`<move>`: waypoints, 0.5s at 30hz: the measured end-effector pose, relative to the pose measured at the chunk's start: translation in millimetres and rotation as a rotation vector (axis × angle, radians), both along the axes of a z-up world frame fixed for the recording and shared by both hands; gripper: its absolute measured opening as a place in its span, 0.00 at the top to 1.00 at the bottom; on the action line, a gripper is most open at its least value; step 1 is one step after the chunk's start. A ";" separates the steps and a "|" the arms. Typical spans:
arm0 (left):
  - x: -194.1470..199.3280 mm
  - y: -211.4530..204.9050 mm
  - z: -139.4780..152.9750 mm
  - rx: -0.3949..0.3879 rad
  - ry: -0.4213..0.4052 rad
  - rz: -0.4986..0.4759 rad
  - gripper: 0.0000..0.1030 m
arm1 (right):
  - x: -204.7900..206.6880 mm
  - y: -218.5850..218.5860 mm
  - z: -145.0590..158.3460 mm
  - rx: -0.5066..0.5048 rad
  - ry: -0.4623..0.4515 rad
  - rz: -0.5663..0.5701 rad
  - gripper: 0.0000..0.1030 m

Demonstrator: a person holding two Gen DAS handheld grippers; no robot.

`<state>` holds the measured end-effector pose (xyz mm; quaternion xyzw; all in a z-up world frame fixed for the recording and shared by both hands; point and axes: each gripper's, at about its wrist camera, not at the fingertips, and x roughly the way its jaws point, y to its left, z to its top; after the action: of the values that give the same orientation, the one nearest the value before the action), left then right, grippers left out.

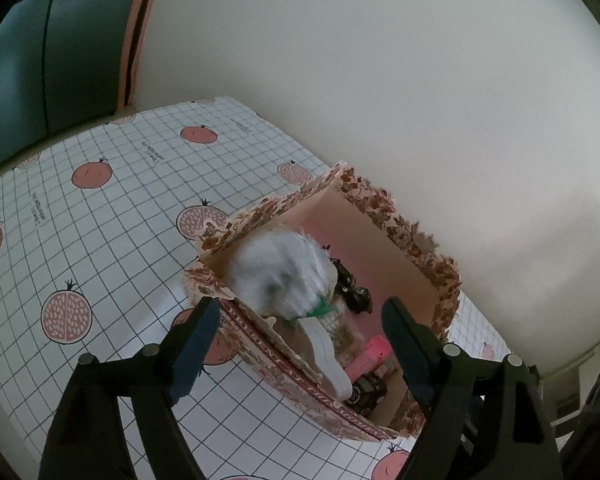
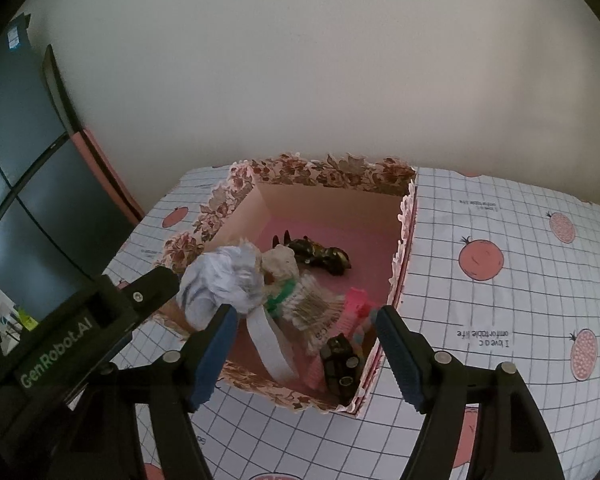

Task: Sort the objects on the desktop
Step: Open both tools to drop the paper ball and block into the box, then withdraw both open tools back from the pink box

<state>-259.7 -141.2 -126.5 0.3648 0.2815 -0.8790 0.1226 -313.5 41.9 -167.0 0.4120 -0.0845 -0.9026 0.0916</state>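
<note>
A motion-blurred white fluffy bundle [image 1: 284, 272] hides part of the floral cardboard box [image 1: 400, 216] by the bench's [image 1: 100, 240] far edge; both tongs, left [image 1: 304, 344] and right [image 2: 306, 354], gape wide, empty.

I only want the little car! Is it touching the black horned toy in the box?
Apart. The right wrist view shows the car in the front corner of the box and the black horned toy farther back, with pink floor between them.
</note>
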 end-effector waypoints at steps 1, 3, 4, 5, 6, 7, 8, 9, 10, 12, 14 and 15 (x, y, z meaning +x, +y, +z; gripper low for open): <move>0.3 -0.4 -0.3 0.001 -0.004 0.002 0.19 | -0.1 0.4 -0.1 0.000 -0.002 -0.002 0.27; 0.0 -1.4 -1.3 0.002 -0.009 0.006 0.18 | -0.1 1.6 -0.7 -0.001 -0.007 -0.006 0.27; 0.1 -1.4 -1.6 0.002 -0.012 0.006 0.18 | -0.3 2.2 -1.2 -0.001 -0.009 -0.008 0.27; 0.1 -1.4 -1.8 0.001 -0.015 0.006 0.18 | -0.4 2.5 -1.4 -0.001 -0.011 -0.010 0.27; 0.1 -1.3 -1.9 0.000 -0.017 0.007 0.18 | -0.6 2.8 -1.6 -0.001 -0.011 -0.011 0.27; 0.2 -1.2 -2.0 -0.001 -0.019 0.008 0.18 | -0.6 3.2 -1.4 -0.001 -0.011 -0.012 0.27; 0.0 -1.3 -2.2 -0.002 -0.021 0.008 0.18 | -0.6 3.6 -1.2 -0.001 -0.010 -0.012 0.27; -0.1 -1.1 -2.2 -0.003 -0.023 0.008 0.18 | -0.6 4.0 -1.2 0.000 -0.010 -0.013 0.27; 0.1 -1.0 -2.1 -0.004 -0.024 0.007 0.18 | -0.6 4.5 -1.2 0.000 -0.010 -0.015 0.27; -0.2 -0.7 -1.9 -0.008 -0.029 0.010 0.17 | -0.4 5.5 -1.1 -0.001 -0.011 -0.020 0.27; -0.1 -0.4 -1.5 -0.012 -0.032 0.015 0.17 | -0.4 6.7 -1.1 -0.002 -0.012 -0.025 0.26; 0.2 -0.7 -1.4 -0.013 -0.033 0.018 0.17 | -0.3 7.3 -1.2 -0.003 -0.013 -0.026 0.25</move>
<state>-259.5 -141.9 -128.0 0.3762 0.2769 -0.8735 0.1373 -313.8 49.2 -168.2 0.4164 -0.0918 -0.9010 0.0799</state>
